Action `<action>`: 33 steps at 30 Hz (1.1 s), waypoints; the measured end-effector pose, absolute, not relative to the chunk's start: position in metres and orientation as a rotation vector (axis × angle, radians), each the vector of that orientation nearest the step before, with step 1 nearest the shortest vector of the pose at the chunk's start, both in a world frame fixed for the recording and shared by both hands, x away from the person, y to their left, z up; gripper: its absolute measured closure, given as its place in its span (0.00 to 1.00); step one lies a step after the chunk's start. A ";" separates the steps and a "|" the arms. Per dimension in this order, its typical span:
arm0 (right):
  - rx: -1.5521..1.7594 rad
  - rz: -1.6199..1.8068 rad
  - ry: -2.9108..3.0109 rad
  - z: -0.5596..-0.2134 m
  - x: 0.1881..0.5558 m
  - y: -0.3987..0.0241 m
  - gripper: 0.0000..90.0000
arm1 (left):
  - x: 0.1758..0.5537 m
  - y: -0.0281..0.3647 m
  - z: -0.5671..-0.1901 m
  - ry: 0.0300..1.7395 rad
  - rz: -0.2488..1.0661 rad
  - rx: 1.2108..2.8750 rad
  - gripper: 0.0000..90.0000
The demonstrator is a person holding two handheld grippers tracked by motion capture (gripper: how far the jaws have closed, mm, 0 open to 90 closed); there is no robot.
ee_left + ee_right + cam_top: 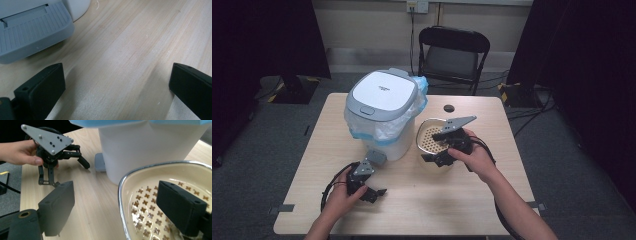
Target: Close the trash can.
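Right gripper open astride the metal rim of the strainer bowl, one jaw inside, one outside, pads not pressing. Bowl on the table, just beside the white bin. Lid print too small to read. Left gripper open over bare wood near the bin's pedal.

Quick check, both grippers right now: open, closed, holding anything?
Left gripper: open, nothing between the jaws, over bare table.
Right gripper: open, straddling the rim of the perforated bowl, one jaw inside, one outside; not clamped.
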State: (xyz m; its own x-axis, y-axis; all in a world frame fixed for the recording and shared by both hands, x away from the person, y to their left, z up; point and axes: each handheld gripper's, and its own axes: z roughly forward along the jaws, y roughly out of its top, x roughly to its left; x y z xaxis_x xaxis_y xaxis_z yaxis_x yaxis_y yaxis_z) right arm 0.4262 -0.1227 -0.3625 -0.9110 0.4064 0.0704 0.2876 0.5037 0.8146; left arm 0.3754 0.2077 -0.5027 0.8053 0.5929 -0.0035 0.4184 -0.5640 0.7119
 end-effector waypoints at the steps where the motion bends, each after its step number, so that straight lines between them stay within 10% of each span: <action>1: 0.603 1.377 2.612 -0.364 0.426 -0.124 0.16 | 0.375 0.208 -0.503 0.741 0.304 2.249 0.00; 33: 0.612 1.383 2.596 -0.394 0.403 -0.165 0.16 | 0.375 0.208 -0.503 0.740 0.305 2.250 0.00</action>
State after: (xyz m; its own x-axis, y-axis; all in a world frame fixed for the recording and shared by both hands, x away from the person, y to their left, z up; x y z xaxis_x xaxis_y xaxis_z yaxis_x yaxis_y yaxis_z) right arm 0.4026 -0.1646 -0.3942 -0.9080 0.4134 0.0684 0.2874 0.4955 0.8197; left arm 0.3754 0.2076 -0.5027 0.8057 0.5924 -0.0040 0.4177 -0.5632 0.7130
